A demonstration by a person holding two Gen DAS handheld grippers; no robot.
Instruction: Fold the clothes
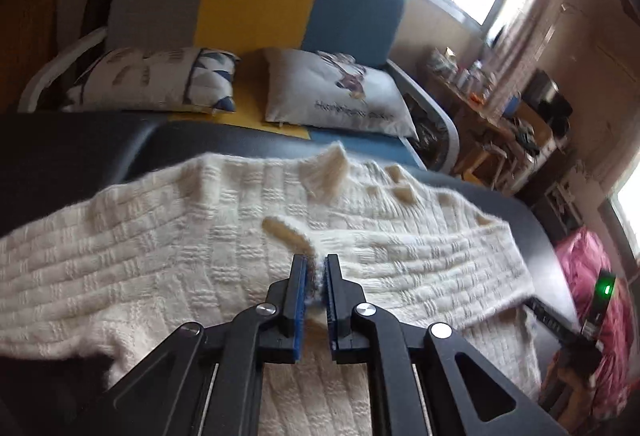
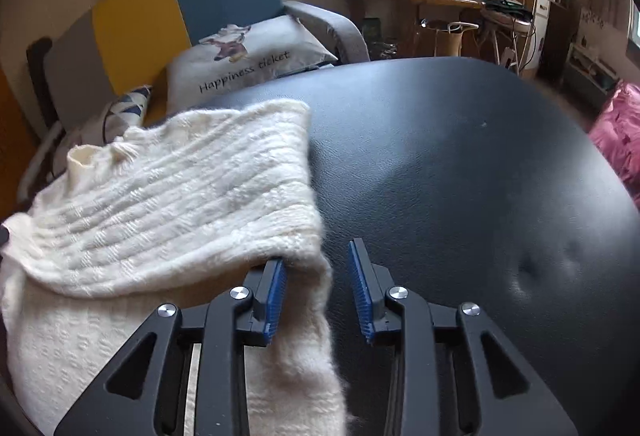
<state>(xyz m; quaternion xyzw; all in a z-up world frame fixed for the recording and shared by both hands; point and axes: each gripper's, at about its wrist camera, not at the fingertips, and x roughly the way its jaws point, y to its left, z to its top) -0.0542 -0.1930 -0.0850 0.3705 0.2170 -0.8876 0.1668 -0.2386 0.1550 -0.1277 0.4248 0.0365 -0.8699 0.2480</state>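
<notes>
The white sweater (image 1: 200, 244) is lying on the black table (image 2: 460, 163). The left gripper (image 1: 317, 268) is pinching a bit of it tight. The right gripper (image 2: 318, 268) is standing open, its fingers around the sweater's edge.

A dark, padded, leather-like worktop (image 2: 460, 155) carries a cream knitted sweater (image 2: 168, 203), which lies folded over itself on the left part; the right part shows bare, dimpled upholstery.
</notes>
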